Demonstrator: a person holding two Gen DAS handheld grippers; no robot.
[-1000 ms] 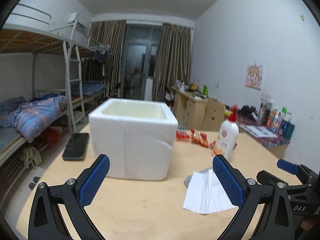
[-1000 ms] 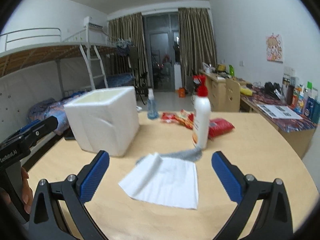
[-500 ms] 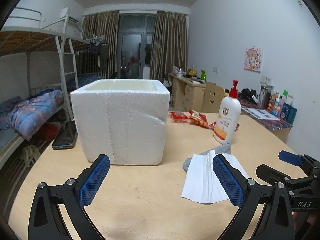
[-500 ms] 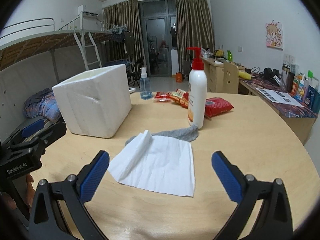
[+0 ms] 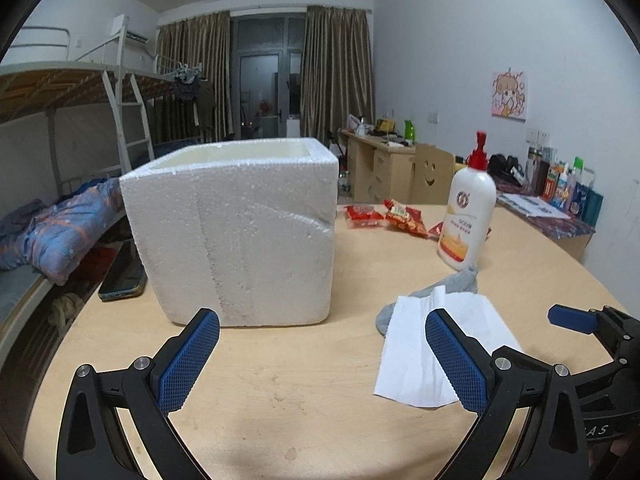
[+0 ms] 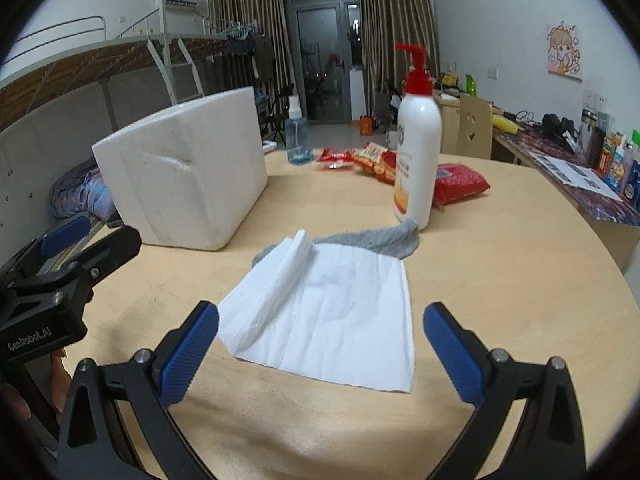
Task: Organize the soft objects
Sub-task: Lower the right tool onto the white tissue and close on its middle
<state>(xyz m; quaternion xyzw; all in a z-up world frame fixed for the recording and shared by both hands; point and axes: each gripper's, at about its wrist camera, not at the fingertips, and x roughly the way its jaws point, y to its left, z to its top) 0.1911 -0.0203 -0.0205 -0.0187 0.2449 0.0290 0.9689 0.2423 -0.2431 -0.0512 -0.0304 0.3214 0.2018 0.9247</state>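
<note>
My left hand-held gripper [image 5: 318, 354] is spread wide, empty, body reads "GenRobot.AI"; my right hand-held gripper [image 6: 320, 350] is wide too, empty, over the white paper tissue [image 6: 328, 312] on the round wooden table [image 6: 500, 280], covering a grey sock [image 6: 376, 238] touching the white red-pump bottle [image 6: 416, 160]; white foam box [image 5: 240, 232] left, label unreadable

I see a wooden table [image 6: 500, 264] carrying a foam box [image 5: 240, 236], tissue [image 6: 332, 316] (overlapping a grey sock [image 6: 384, 238]), bottle [image 6: 416, 160], snack packets [image 6: 456, 184] and phone [image 5: 122, 272].
</note>
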